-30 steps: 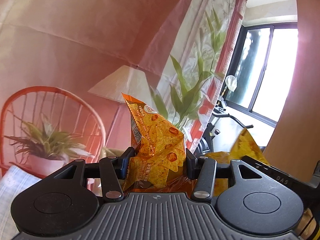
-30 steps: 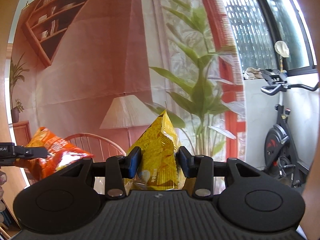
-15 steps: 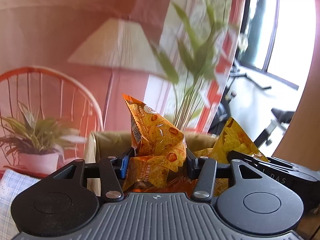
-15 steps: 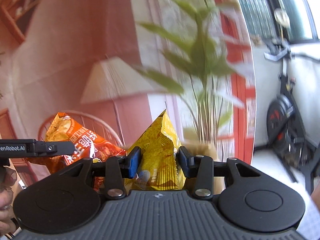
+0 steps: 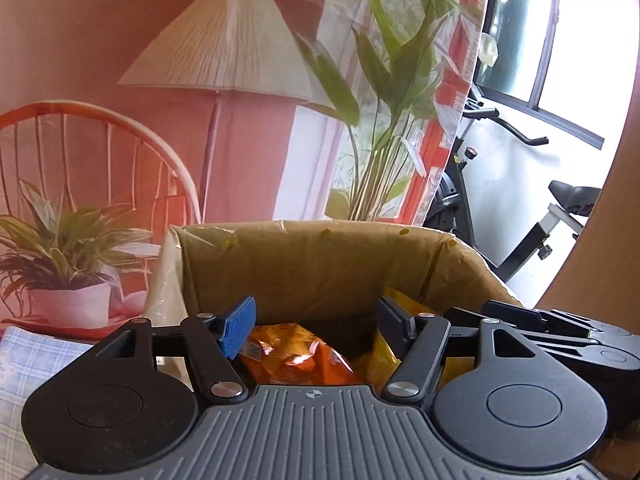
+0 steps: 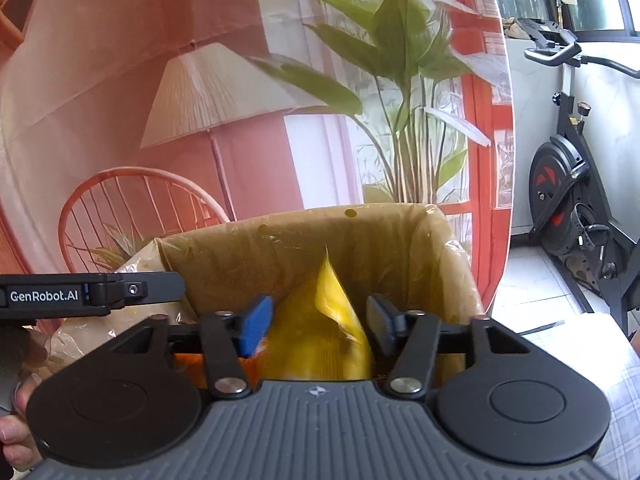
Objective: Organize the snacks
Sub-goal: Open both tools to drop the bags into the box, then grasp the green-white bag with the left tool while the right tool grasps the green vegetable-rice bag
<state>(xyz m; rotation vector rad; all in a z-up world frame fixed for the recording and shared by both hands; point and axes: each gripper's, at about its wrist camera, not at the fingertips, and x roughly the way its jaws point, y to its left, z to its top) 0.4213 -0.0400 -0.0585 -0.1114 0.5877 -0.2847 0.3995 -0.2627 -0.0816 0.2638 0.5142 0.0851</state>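
Note:
A cardboard box [image 5: 320, 232] lined with clear plastic stands right in front of both grippers. My left gripper [image 5: 314, 324] hangs over its opening, its jaws opening with nothing between them. Just below it, the orange snack bag [image 5: 296, 360] lies inside the box, beside a yellow bag [image 5: 404, 300]. My right gripper [image 6: 318, 326] is also over the box [image 6: 304, 220] with its jaws opening. The yellow snack bag [image 6: 328, 336] sits blurred between the spread pads, which do not press on it, and it is dropping into the box. The left gripper [image 6: 92, 294] shows at the left edge.
A printed backdrop [image 6: 200, 92] with a lamp, chair and plants hangs behind the box. An exercise bike [image 6: 568, 184] stands at the right by the window. A blue checked cloth [image 5: 36, 360] covers the surface left of the box. A person's hand [image 6: 16, 404] shows at lower left.
Both grippers came forward and down over the box, then spread their jaws. The orange bag left the left gripper and lies in the box; the yellow bag is slipping out of the right one.

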